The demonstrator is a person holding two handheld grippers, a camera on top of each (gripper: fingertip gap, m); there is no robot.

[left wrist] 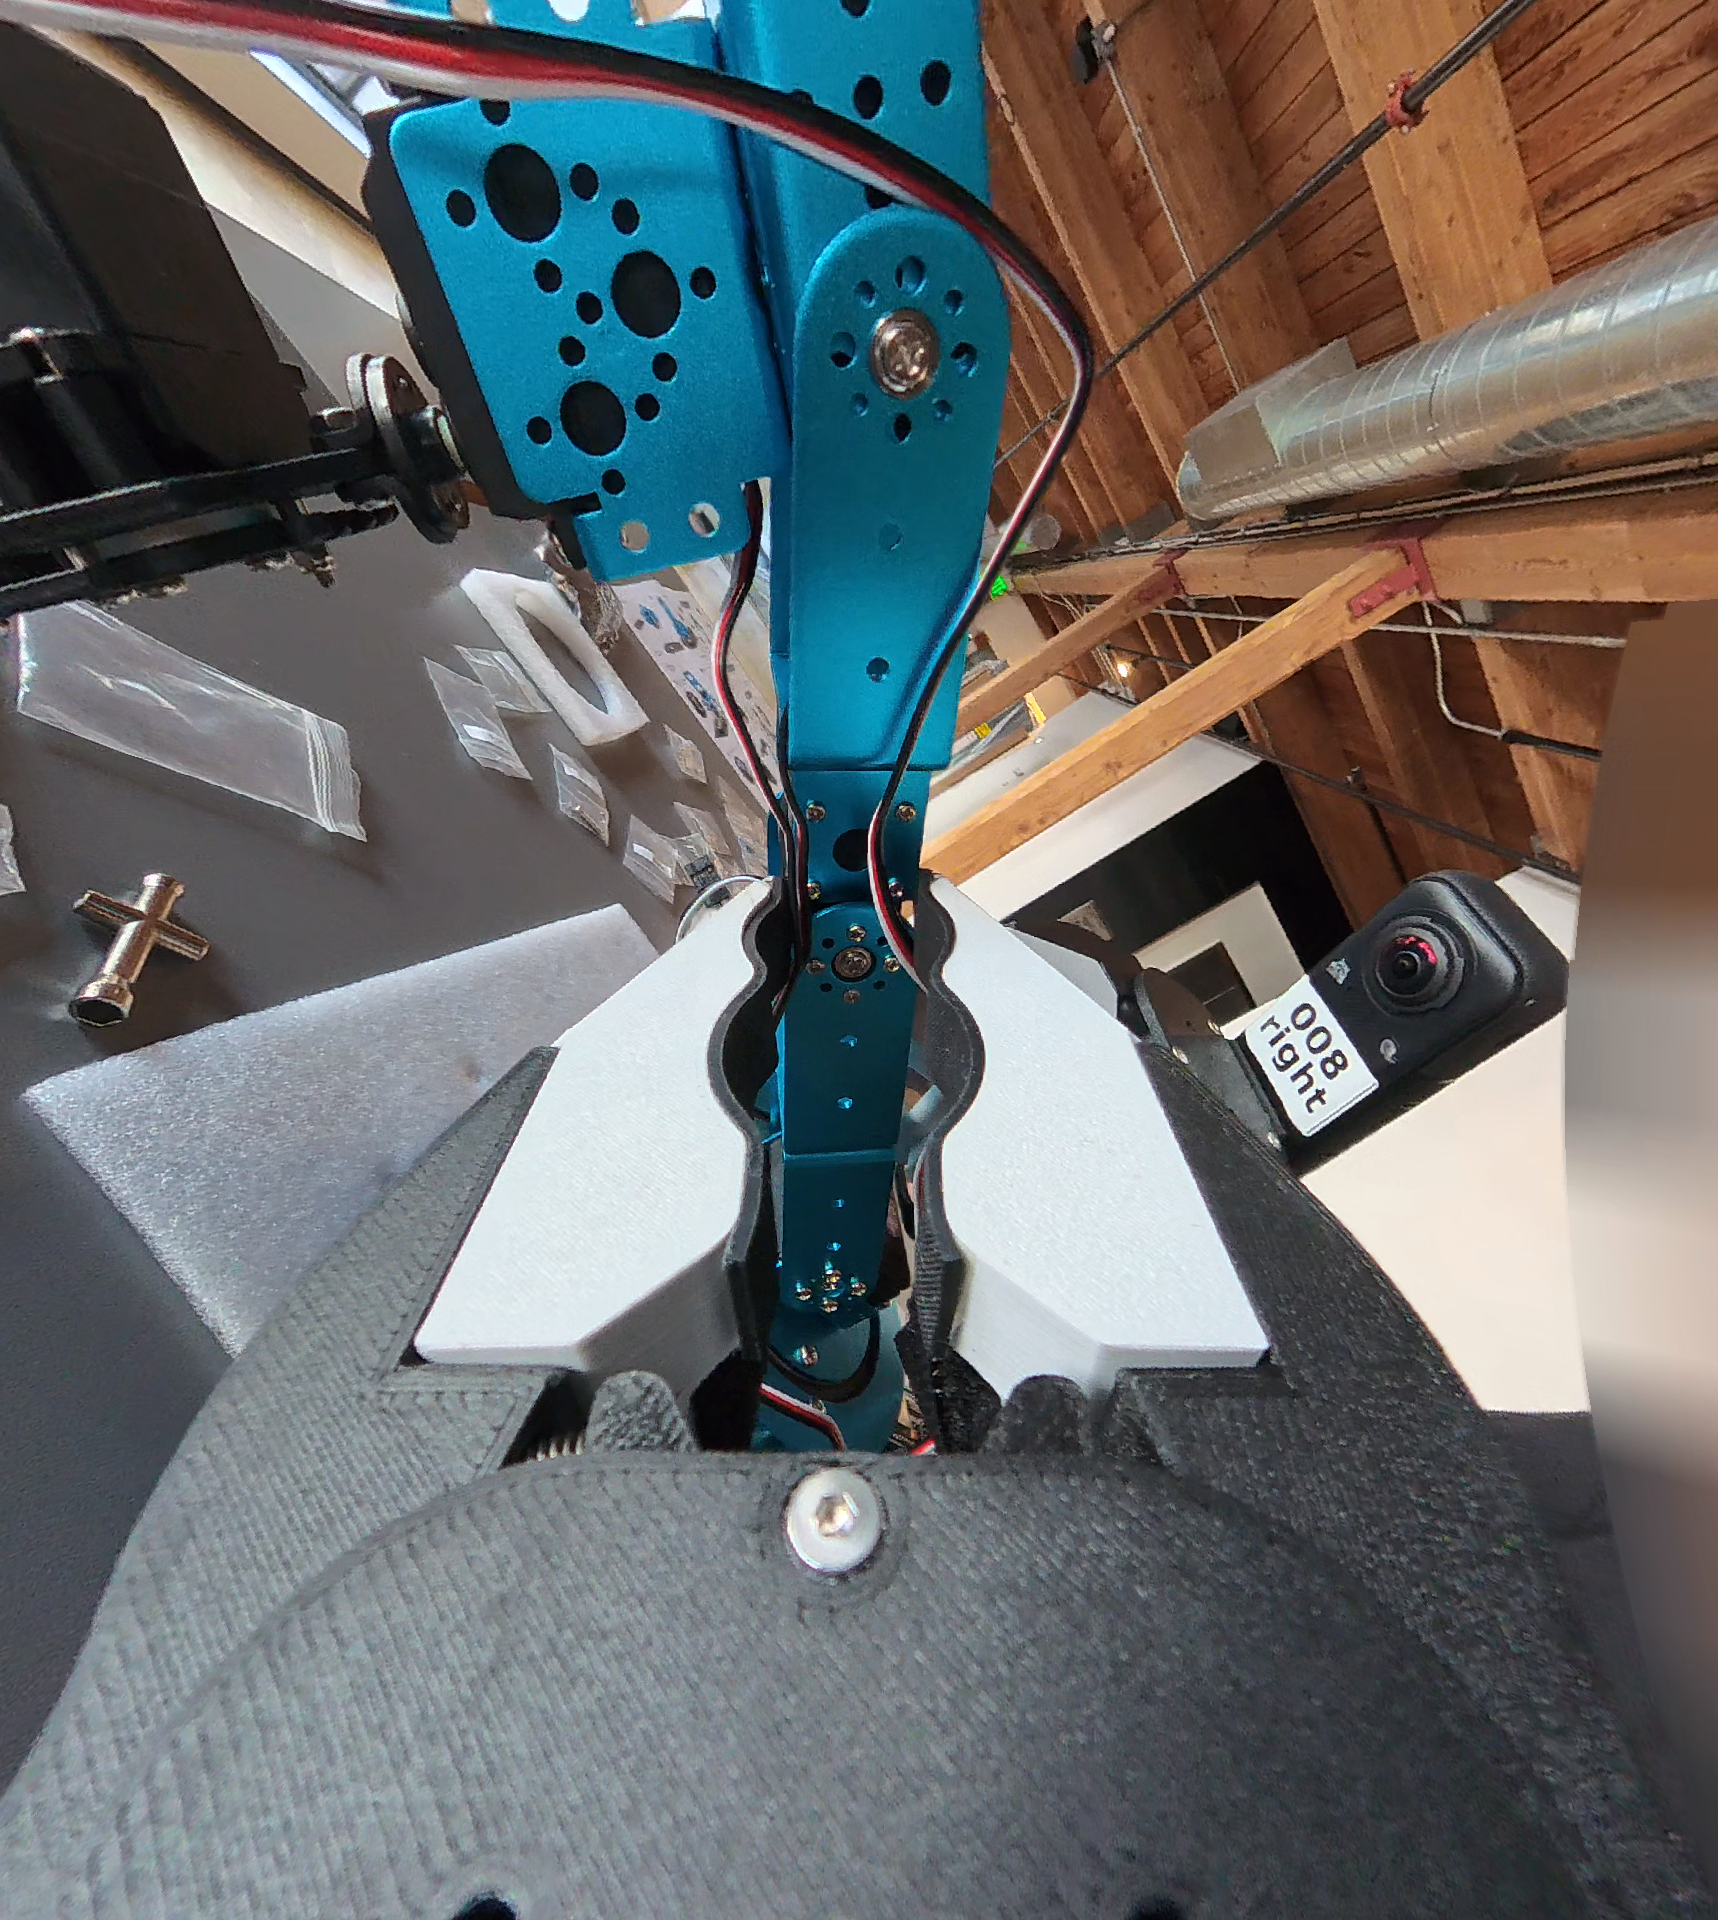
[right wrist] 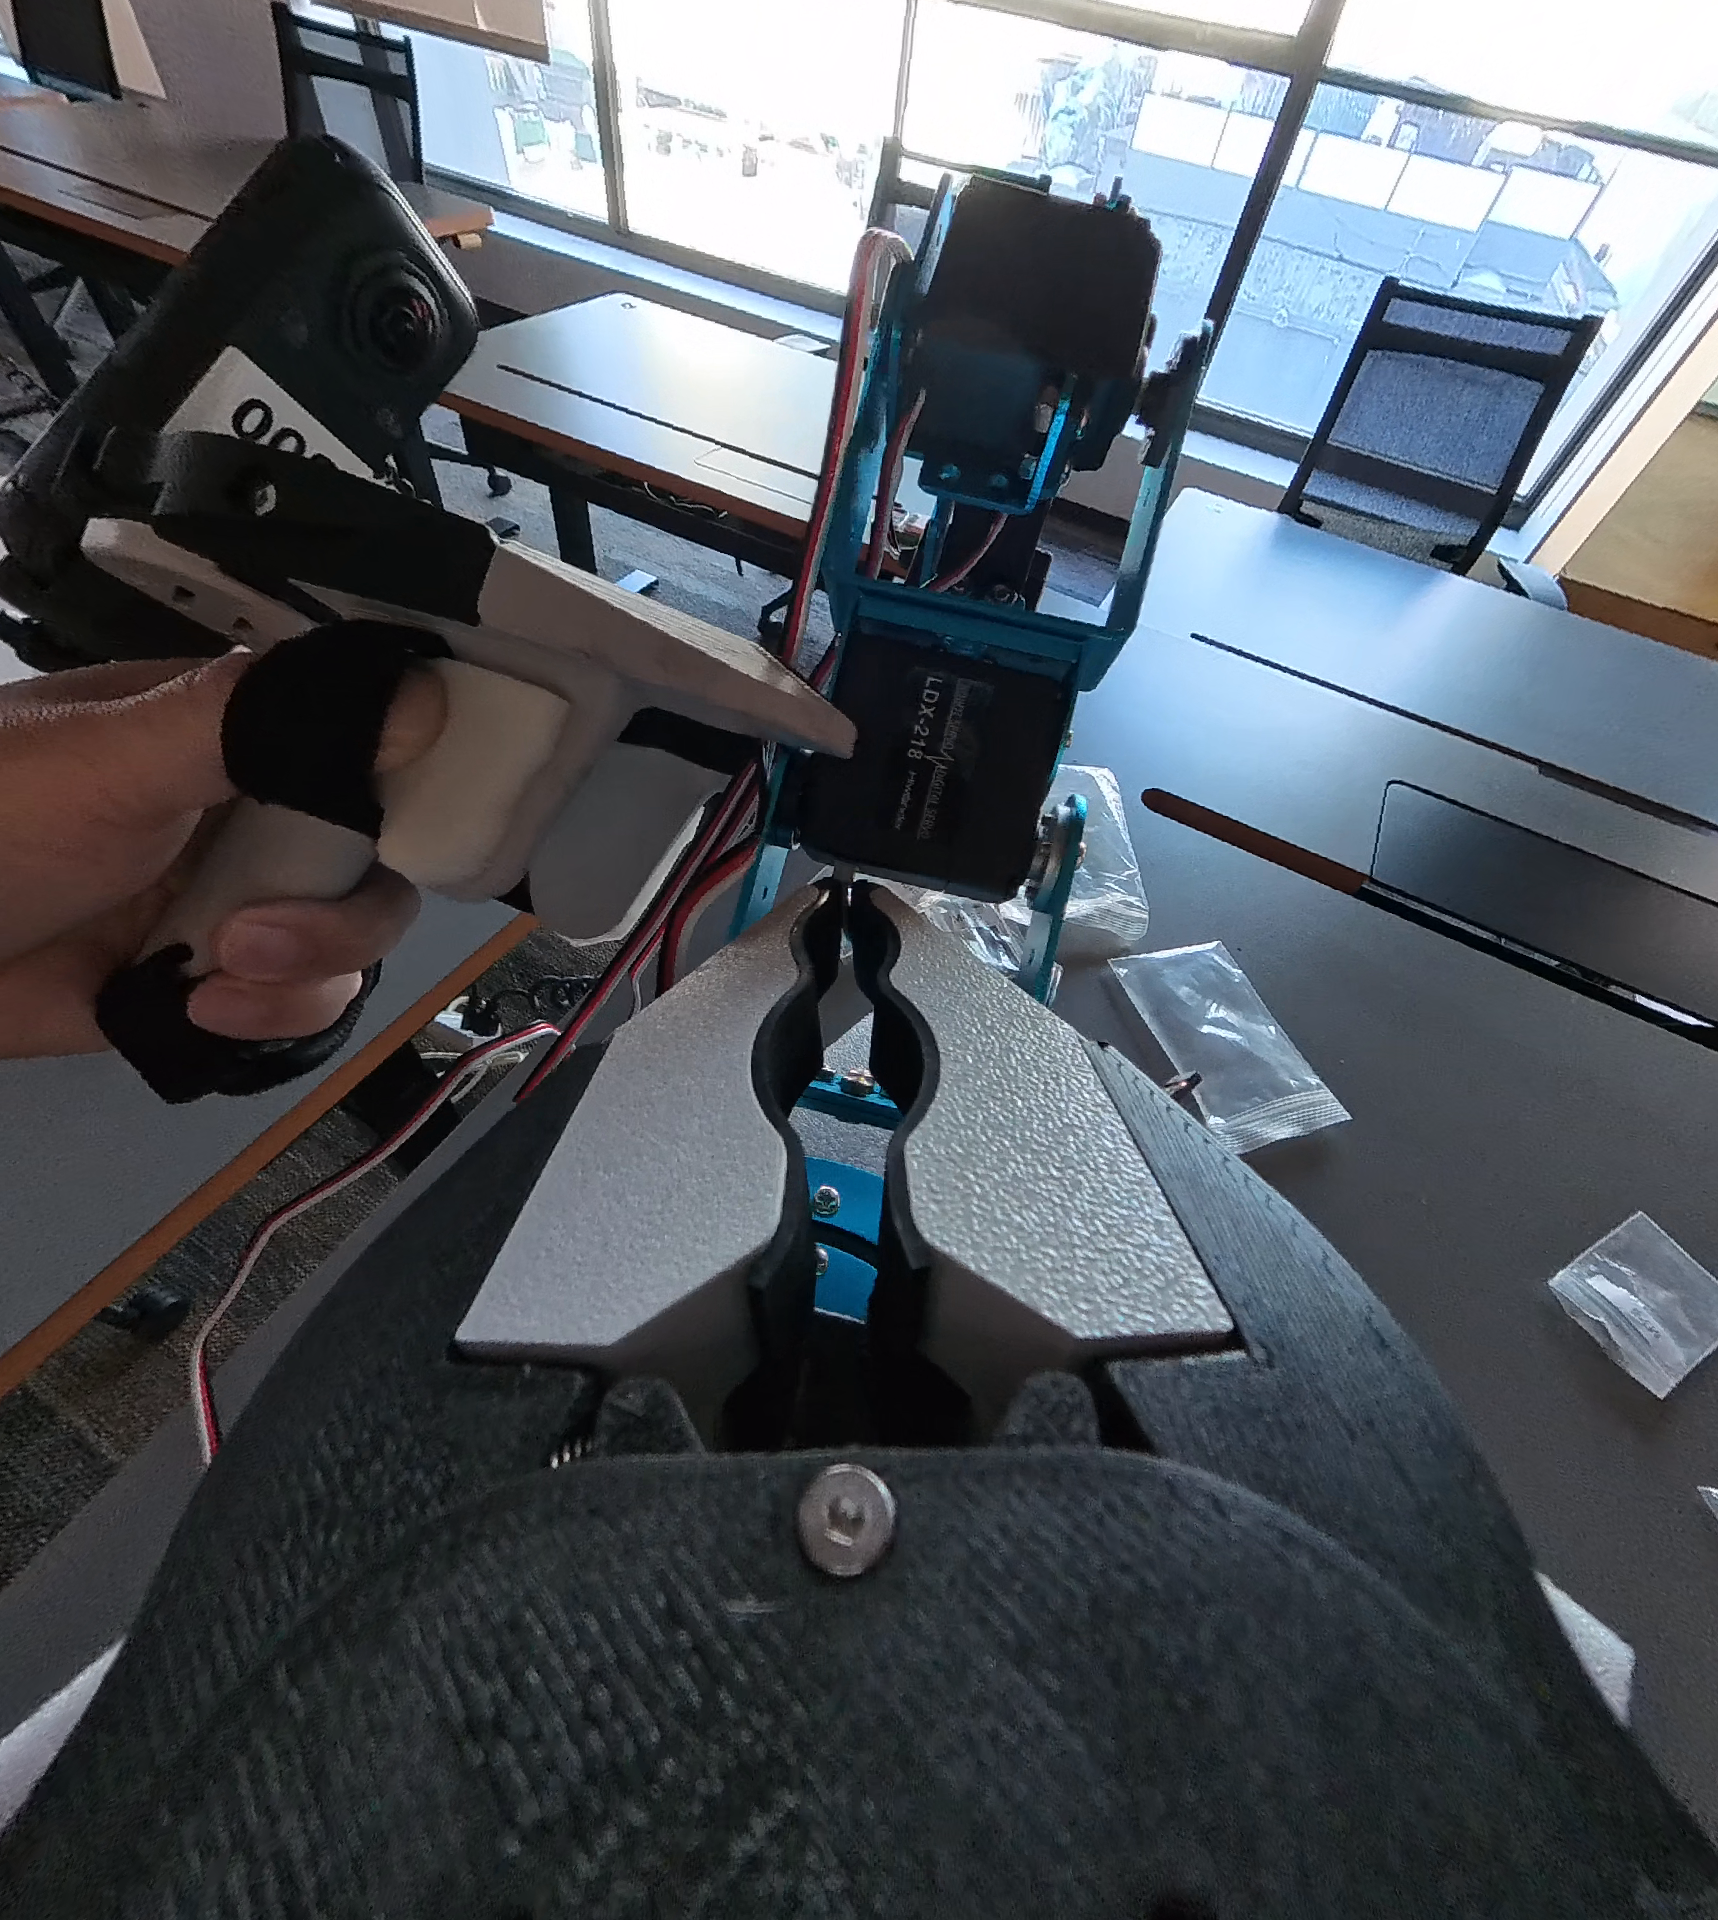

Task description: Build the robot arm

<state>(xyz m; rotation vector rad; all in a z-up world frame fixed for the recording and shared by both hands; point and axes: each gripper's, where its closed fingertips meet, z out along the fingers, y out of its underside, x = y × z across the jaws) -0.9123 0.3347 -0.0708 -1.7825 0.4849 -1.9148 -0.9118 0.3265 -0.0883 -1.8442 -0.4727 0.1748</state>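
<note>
Blue robot arm (left wrist: 876,582), an anodised metal chain of perforated brackets and links, is running straight out between the fingers of the left tool (left wrist: 850,904). The wavy black pads (left wrist: 954,1029) are closing narrowly on a slim blue link and on its red, black and white servo wires (left wrist: 1042,312).

Left wrist view, left to right:
- A cross-shaped steel wrench (left wrist: 140,948) is lying free on the grey table (left wrist: 419,831), near clear zip bags (left wrist: 190,717).
- A sheet of white foam (left wrist: 335,1091) is lying beside the left finger, its corner pointing outward.
- To the right the space is standing open up to timber beams and a ribbed silver duct (left wrist: 1509,384).
- The camera (left wrist: 1426,977) of the other tool is sitting near the right finger.

Right wrist view, left to right:
- A hand (right wrist: 55,831) is squeezing the white grip of the left tool, whose flat grey finger is touching a boxy black servo (right wrist: 938,758) on the arm.
- The table edge is running diagonally under that hand, with carpet beyond it.
- The right tool (right wrist: 847,899), grey and pebbled, is standing with its jaws nearly together, the tips just under the servo's lower edge. Whether they are pinching anything cannot be told.
- More zip bags (right wrist: 1219,1029) are lying scattered on bare table to the right.
</note>
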